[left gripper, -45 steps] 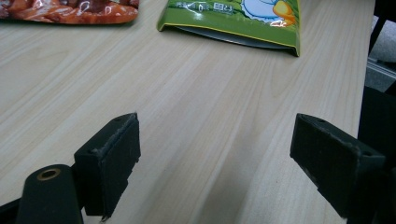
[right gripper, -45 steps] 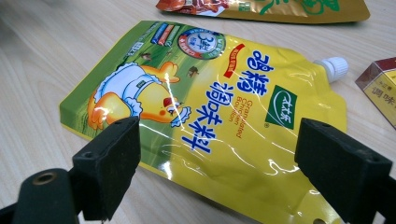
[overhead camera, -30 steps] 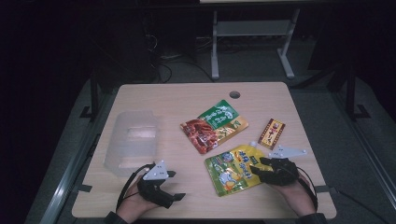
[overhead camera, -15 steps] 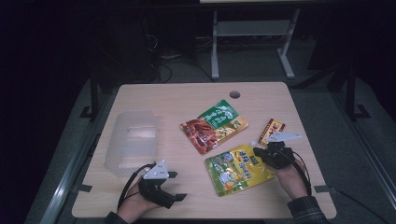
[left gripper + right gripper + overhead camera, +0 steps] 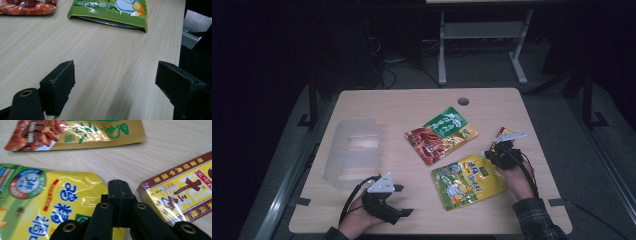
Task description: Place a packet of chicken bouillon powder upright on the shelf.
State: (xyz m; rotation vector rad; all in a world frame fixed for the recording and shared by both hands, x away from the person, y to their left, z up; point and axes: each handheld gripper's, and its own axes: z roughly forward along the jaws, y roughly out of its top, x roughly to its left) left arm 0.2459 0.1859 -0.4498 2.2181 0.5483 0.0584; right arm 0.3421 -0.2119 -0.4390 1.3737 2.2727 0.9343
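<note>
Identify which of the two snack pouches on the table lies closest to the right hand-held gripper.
The yellow pouch with blue lettering; the right hand-held gripper is at its corner. The green-and-red pouch lies farther away.

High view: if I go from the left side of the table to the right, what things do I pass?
Clear plastic box → left tongs → red and green snack bag → yellow snack bag → right tongs.
</note>
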